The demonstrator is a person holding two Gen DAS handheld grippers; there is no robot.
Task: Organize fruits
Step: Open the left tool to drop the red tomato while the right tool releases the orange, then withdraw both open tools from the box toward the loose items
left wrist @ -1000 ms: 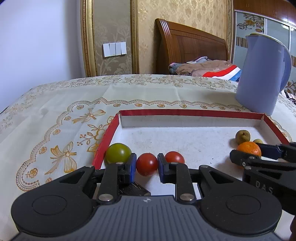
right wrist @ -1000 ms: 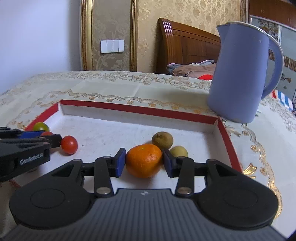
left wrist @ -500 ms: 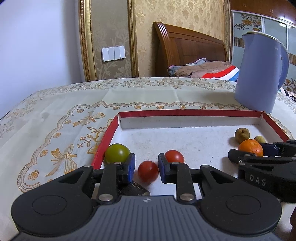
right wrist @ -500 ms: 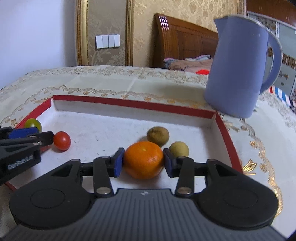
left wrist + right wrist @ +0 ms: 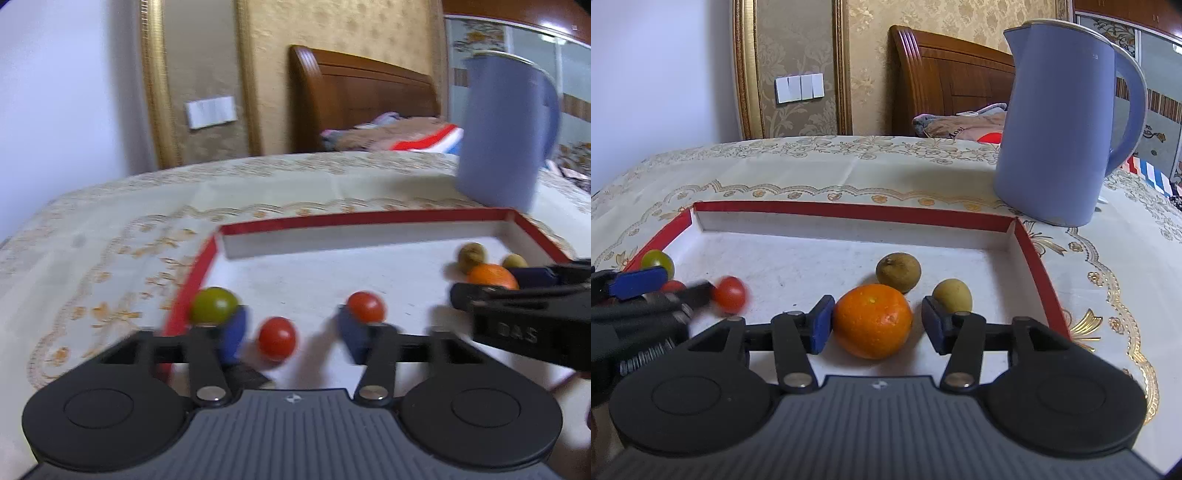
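Both hand-held grippers spread since earlier frames: left hand-held gripper apart around red tomato, blurred; right hand-held gripper apart, orange released, touching left pad only.

At frame centre the right gripper stands spread around an orange in the red-rimmed tray — left pad touching, right pad apart. A blue kettle fills the upper right.
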